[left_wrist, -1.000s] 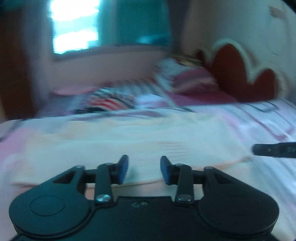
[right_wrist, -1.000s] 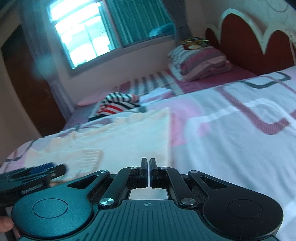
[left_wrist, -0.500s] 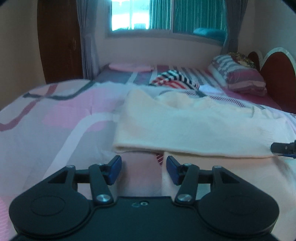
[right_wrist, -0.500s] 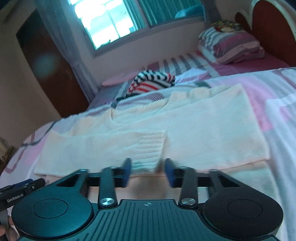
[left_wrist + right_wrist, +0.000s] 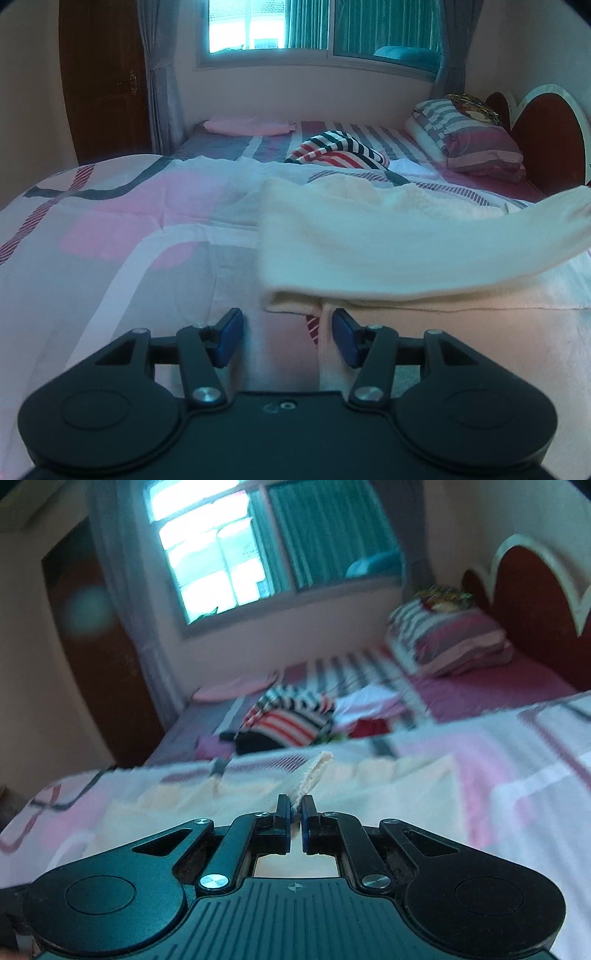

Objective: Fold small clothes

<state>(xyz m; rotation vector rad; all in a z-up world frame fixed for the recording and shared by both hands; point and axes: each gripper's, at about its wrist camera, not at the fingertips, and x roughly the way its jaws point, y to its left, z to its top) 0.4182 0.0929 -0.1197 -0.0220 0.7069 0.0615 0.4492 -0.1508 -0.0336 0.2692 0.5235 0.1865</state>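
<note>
A cream knit sweater (image 5: 369, 243) lies spread on the pink patterned bedspread (image 5: 122, 236). My left gripper (image 5: 287, 341) is open and empty, low over the bed just before the sweater's near left corner. One sleeve (image 5: 546, 218) rises off the bed toward the right edge of the left wrist view. My right gripper (image 5: 294, 821) is shut on that sleeve's ribbed cuff (image 5: 314, 775), which sticks up between the fingers above the sweater body (image 5: 388, 794).
A striped red, white and black garment (image 5: 336, 151) lies behind the sweater with other small clothes (image 5: 365, 709). Striped pillows (image 5: 469, 144) rest against the red headboard (image 5: 546, 147) at right. A window (image 5: 280, 26) and wooden door (image 5: 103, 81) stand beyond the bed.
My right gripper went from open over the sleeve cuff to shut on it and lifted it. The sleeve now hangs in the air. My left gripper stayed open near the sweater's corner.
</note>
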